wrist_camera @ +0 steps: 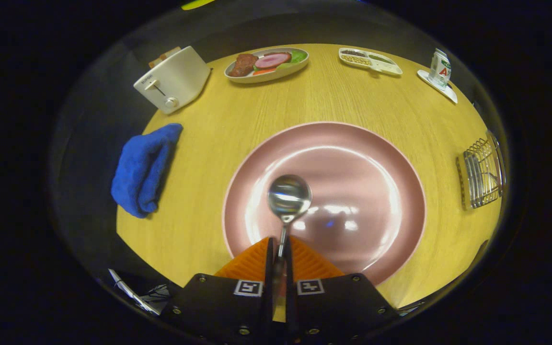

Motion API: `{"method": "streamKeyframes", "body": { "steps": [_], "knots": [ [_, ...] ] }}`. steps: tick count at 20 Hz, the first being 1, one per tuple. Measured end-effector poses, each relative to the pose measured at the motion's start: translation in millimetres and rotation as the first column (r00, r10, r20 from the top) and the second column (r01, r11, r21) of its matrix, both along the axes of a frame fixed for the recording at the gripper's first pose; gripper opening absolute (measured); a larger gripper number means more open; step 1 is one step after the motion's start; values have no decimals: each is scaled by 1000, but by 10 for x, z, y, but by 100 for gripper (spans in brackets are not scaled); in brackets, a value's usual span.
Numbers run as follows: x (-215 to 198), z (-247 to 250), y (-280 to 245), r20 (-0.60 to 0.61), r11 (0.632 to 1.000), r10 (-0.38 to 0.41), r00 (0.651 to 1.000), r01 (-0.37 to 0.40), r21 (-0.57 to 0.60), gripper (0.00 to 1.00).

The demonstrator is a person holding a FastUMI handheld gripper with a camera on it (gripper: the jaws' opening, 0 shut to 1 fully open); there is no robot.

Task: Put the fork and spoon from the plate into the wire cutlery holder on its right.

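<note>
The gripper (pixel 279 249) has its jaws clamped on the spoon (pixel 288 197) by its handle, the bowl sticking out ahead over the pink plate (pixel 376 163). The wire cutlery holder (pixel 482 175) stands to the plate's right on the bench (pixel 199 143), well apart from the spoon.

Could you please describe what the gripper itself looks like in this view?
The gripper has two flat black body plates fastened with small silver screws, each carrying a square black-and-white marker tag near the inner edge. Its two fingers are ribbed wedges tapering forward to a narrow gap.

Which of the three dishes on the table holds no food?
The big pink plate just beyond the gripper, which grips the spoon.
</note>
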State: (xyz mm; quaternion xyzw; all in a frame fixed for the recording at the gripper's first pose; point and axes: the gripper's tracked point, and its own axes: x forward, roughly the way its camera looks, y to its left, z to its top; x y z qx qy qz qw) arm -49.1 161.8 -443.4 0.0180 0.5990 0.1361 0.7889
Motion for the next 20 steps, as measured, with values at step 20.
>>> {"method": "streamKeyframes", "body": {
  "steps": [20],
  "knots": [
    [133,722,-182,102,976,-122,987,101,193,2]
  ]
}}
